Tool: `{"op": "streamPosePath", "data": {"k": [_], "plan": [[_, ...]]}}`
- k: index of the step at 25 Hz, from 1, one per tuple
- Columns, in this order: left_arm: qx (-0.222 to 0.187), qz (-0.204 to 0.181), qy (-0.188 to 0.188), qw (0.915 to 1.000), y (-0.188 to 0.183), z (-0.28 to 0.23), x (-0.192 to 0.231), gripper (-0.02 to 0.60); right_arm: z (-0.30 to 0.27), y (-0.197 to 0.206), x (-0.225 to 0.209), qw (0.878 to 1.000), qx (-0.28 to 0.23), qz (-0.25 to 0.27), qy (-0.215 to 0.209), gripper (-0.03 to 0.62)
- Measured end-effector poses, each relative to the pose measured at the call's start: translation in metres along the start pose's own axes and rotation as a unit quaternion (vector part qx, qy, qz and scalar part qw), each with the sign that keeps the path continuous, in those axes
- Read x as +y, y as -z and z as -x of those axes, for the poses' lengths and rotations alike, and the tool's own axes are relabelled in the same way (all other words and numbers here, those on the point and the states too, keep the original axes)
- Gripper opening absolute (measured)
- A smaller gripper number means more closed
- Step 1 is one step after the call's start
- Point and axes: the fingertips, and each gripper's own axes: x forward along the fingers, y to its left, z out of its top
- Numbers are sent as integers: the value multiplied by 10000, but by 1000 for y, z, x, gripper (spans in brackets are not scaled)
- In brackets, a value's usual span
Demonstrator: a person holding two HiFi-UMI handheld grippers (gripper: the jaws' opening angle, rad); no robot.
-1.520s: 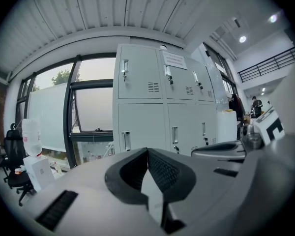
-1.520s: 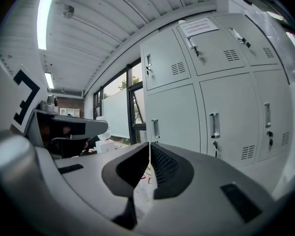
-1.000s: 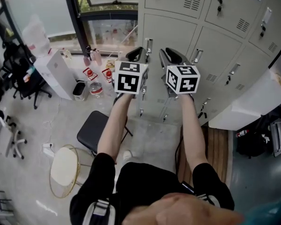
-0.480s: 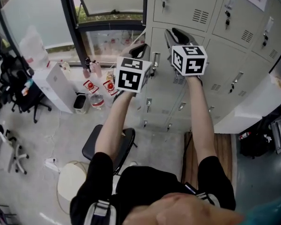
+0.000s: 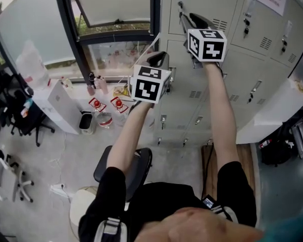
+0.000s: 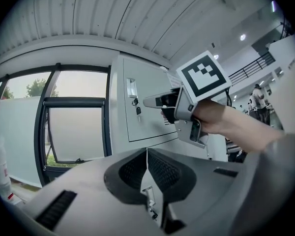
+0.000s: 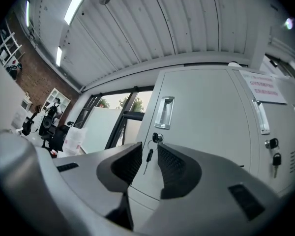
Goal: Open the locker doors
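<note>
Locker doors (image 5: 202, 79) of smooth grey metal sit closed, left gripper (image 6: 146, 152) clenched empty, right gripper (image 7: 149, 144) with ribbed jaws just opening, empty, a key (image 7: 148, 156) dangling beyond.

Clear air lies before the grey locker doors (image 7: 206, 127); a key (image 7: 148, 156) dangling from the leftmost door's lock juts into it. A black window frame (image 5: 154, 9) bounds the left, a chair (image 5: 141, 165) stands below
</note>
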Motion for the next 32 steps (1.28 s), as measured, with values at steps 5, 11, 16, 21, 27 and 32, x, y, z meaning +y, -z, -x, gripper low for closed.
{"op": "streamPosePath", "data": {"k": [5, 11, 16, 21, 27, 32], "plan": [[-104, 66, -116, 9999, -14, -11, 11, 9, -15, -5, -8, 10000, 18, 23, 7, 95], [-87, 85, -279, 9995, -12, -14, 21, 9, -31, -8, -7, 10000, 0, 16, -49, 95], [-95, 9, -434, 9990, -12, -10, 29, 9, -40, -13, -2, 10000, -78, -8, -15, 95], [-111, -74, -482, 9987, -16, -10, 34, 9, -46, -14, -7, 9999, -81, -3, 136, 83], [-92, -110, -420, 9990, -14, -13, 32, 9, -48, -15, -8, 9997, -9, 96, 204, 72], [-65, -129, -406, 9991, -11, -13, 30, 9, -45, -16, -11, 9992, -40, -300, 248, 72]]}}
